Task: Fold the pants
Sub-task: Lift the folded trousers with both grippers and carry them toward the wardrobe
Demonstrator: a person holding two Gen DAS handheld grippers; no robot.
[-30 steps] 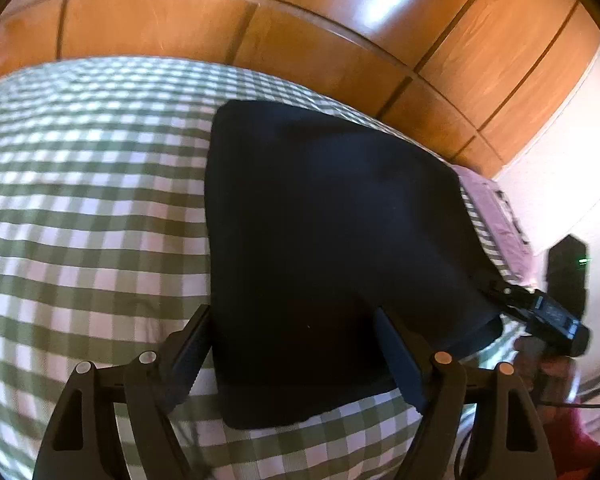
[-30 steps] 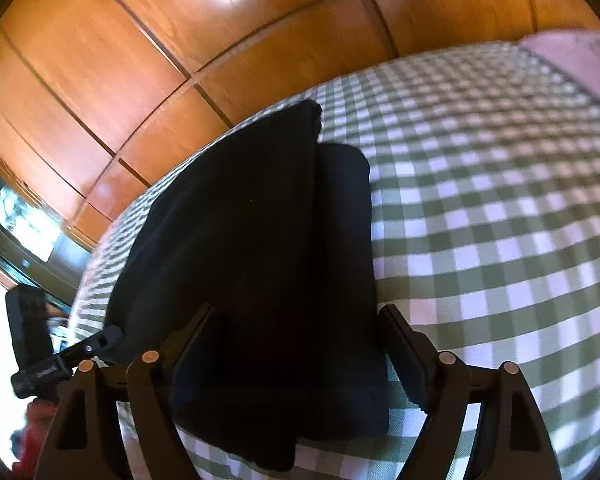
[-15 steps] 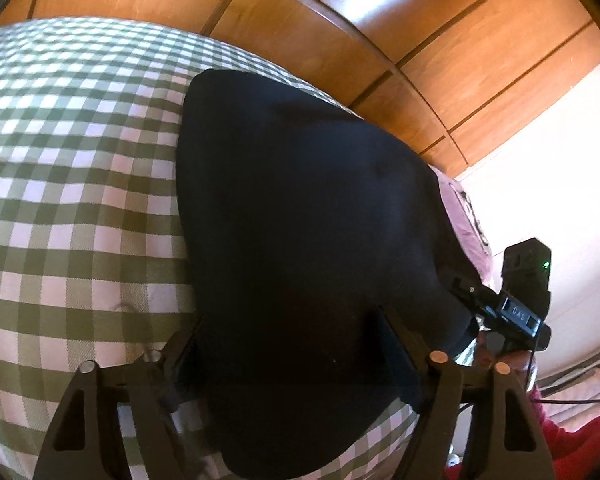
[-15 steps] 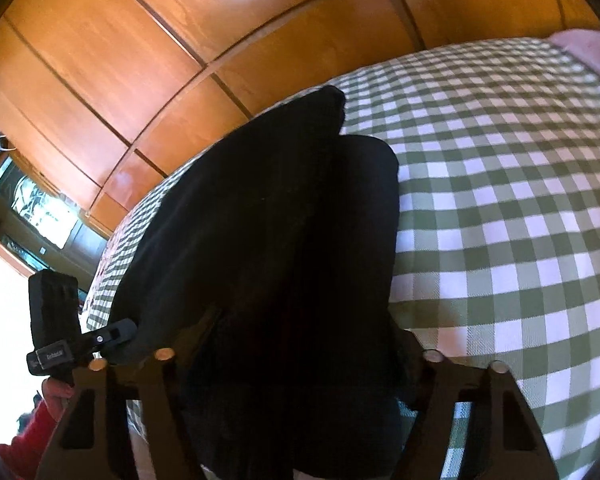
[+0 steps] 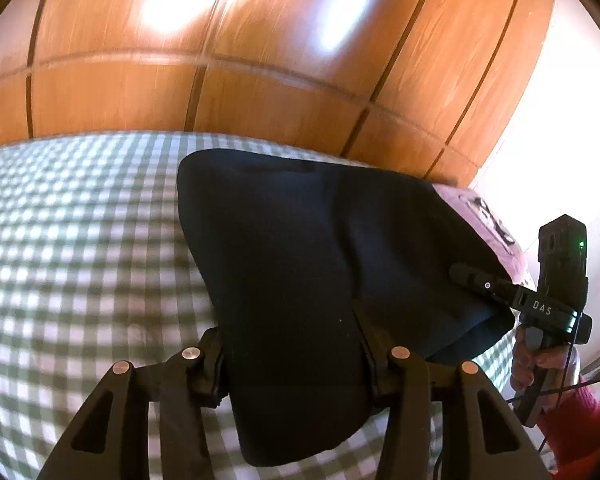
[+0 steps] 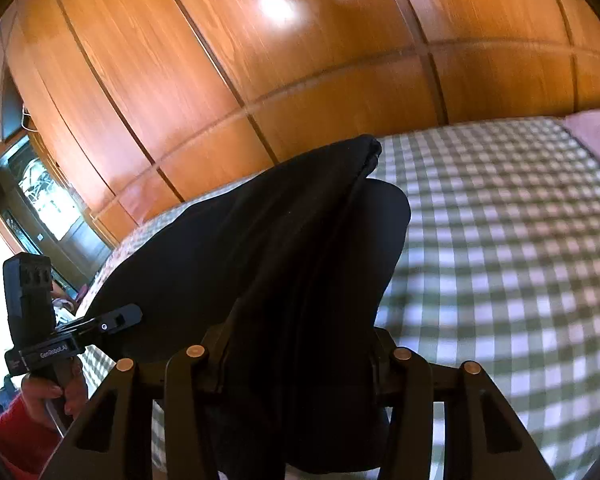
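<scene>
Glare on wood, motion blur

Matt dark cloth pants (image 5: 300, 264), checked woven bedcover (image 5: 80, 240), glossy wood panelling (image 5: 240, 60).

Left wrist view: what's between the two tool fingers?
The near edge of the folded dark pants fills the gap of the left tool; its jaws have just been closing and now press the cloth. Left wrist view shows it.
</scene>
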